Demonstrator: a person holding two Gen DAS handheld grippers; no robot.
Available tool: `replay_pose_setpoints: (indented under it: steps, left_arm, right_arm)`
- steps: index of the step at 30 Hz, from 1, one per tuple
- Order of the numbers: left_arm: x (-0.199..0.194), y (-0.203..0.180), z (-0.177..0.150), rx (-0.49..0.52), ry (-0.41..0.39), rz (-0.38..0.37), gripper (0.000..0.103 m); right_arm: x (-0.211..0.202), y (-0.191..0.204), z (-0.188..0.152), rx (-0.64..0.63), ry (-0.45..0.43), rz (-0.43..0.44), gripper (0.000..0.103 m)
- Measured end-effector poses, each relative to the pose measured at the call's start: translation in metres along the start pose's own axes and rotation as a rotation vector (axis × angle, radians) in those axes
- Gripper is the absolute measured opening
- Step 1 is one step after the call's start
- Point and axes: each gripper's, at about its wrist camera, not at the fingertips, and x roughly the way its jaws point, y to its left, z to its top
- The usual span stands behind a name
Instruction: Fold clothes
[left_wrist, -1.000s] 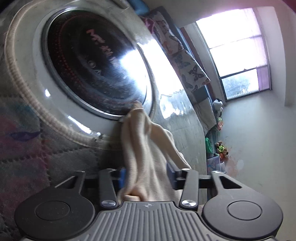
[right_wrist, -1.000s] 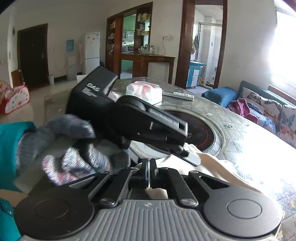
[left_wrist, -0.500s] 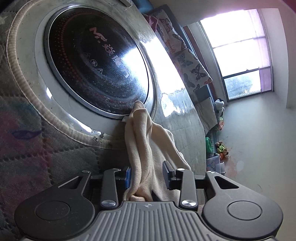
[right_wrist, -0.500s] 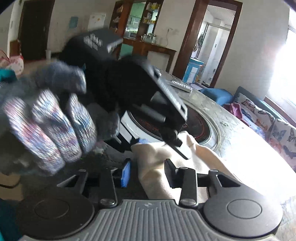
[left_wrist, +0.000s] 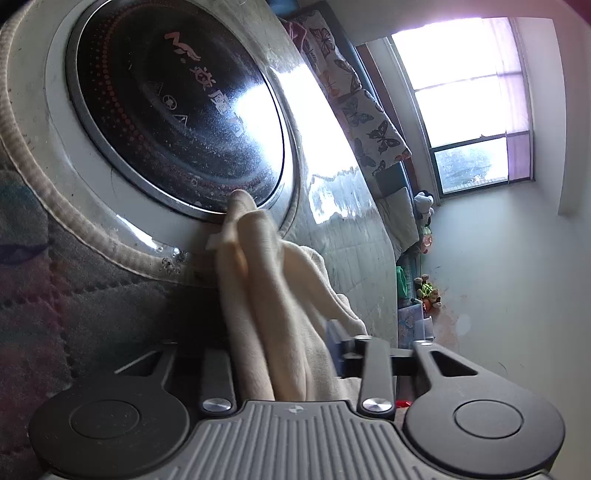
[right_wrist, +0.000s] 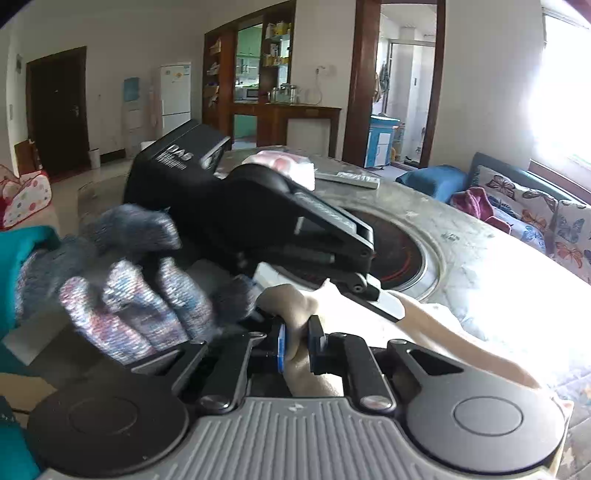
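A cream cloth (left_wrist: 273, 295) lies bunched on the table beside the round black cooktop (left_wrist: 177, 110). In the left wrist view it runs between the fingers of my left gripper (left_wrist: 280, 350), whose jaws stand wide apart around it. In the right wrist view my right gripper (right_wrist: 299, 343) is nearly closed on a fold of the same cloth (right_wrist: 299, 354). The left gripper's black body (right_wrist: 258, 225), held by a gloved hand (right_wrist: 140, 280), sits just ahead of it over the cloth.
The table has a quilted cover (left_wrist: 55, 295) and a glossy top (right_wrist: 480, 266). A tissue pack (right_wrist: 284, 166) and a remote (right_wrist: 351, 179) lie at its far side. A sofa with butterfly cushions (right_wrist: 535, 221) stands to the right, under a window (left_wrist: 461, 110).
My right gripper went from shut to open, then closed on a fold of the cloth. My left gripper's jaws have spread wider around the cloth.
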Motion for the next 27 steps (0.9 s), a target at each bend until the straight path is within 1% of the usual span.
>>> replay_pose_setpoints:
  steps: [1, 3, 5, 6, 7, 11, 16, 17, 18, 19, 21, 25, 26, 27]
  left_arm:
    - [0.001, 0.001, 0.000, 0.001, 0.000, 0.004, 0.019]
    - [0.001, 0.006, 0.000, -0.006, 0.000, 0.017, 0.017]
    - [0.001, 0.009, 0.000, -0.005, 0.000, 0.011, 0.017]
    - [0.001, 0.008, -0.001, 0.005, -0.002, 0.014, 0.017]
    - [0.001, 0.006, -0.002, 0.016, -0.003, 0.017, 0.017]
    - [0.001, 0.002, -0.005, 0.055, -0.009, 0.029, 0.017]
    - [0.010, -0.009, -0.007, 0.082, -0.011, 0.043, 0.017]
    - [0.010, -0.010, -0.008, 0.086, -0.011, 0.047, 0.017]
    - [0.011, -0.012, -0.008, 0.090, -0.012, 0.049, 0.017]
    - [0.012, -0.013, -0.008, 0.092, -0.012, 0.051, 0.017]
    - [0.013, -0.014, -0.009, 0.095, -0.014, 0.053, 0.017]
    - [0.011, -0.015, -0.012, 0.102, -0.012, 0.056, 0.018]
    - [0.011, -0.015, -0.013, 0.105, -0.011, 0.058, 0.018]
    - [0.011, -0.016, -0.013, 0.111, -0.011, 0.060, 0.018]
  right_arm:
    - [0.000, -0.003, -0.001, 0.006, 0.003, 0.004, 0.016]
    - [-0.006, -0.008, -0.005, 0.044, 0.000, 0.014, 0.019]
    - [-0.016, -0.017, -0.011, 0.088, -0.006, 0.000, 0.022]
    - [-0.021, -0.021, -0.014, 0.110, -0.010, -0.010, 0.026]
    - [-0.026, -0.025, -0.017, 0.131, -0.013, -0.020, 0.027]
    - [-0.048, -0.065, -0.035, 0.269, -0.003, -0.145, 0.027]
    - [-0.063, -0.131, -0.061, 0.449, 0.018, -0.365, 0.030]
    - [-0.064, -0.143, -0.066, 0.484, 0.019, -0.396, 0.031]
    - [-0.064, -0.153, -0.072, 0.516, 0.019, -0.410, 0.034]
    - [-0.063, -0.161, -0.077, 0.543, 0.017, -0.407, 0.037]
    - [-0.061, -0.174, -0.084, 0.590, 0.009, -0.385, 0.039]
    - [-0.052, -0.184, -0.093, 0.637, -0.012, -0.337, 0.040]
    - [-0.052, -0.184, -0.094, 0.636, -0.016, -0.332, 0.040]
    - [-0.052, -0.184, -0.095, 0.634, -0.017, -0.330, 0.037]
